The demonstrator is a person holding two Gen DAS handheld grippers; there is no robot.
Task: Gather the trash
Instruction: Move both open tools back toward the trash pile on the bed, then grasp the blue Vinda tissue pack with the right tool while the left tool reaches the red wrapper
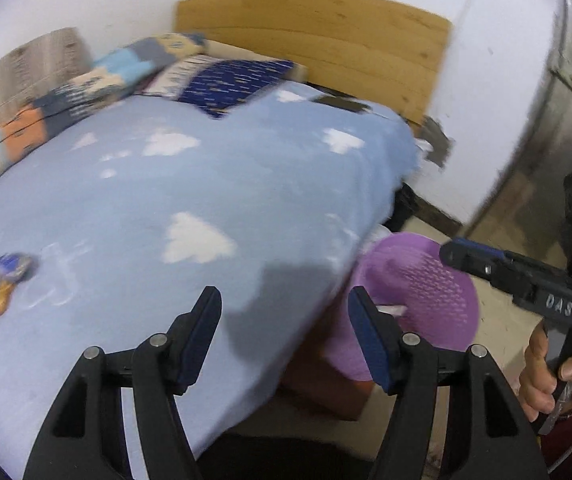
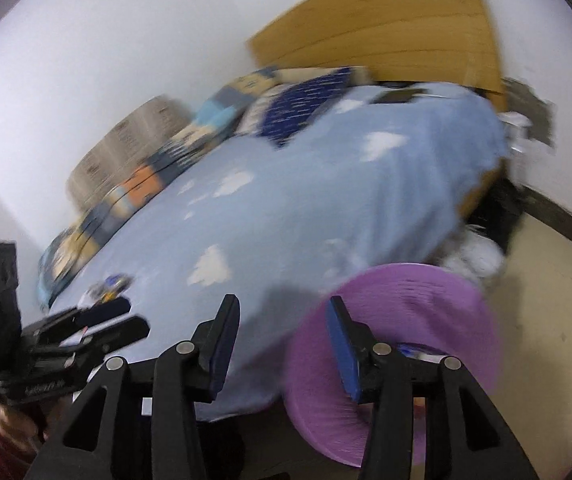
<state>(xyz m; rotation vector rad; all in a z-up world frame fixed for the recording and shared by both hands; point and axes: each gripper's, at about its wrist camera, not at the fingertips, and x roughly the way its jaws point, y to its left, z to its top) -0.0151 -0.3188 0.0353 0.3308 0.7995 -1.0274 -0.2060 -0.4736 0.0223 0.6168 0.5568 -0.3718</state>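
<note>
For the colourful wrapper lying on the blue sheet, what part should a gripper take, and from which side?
Probably the bunched, silvery-blue end of the wrapper, coming from above with the jaws straddling it. It lies flat on the bed sheet, and the red tail looks too thin to get under; the crumpled end seems to stand up slightly, though blur hides detail. The left gripper is open and nearest.
</note>
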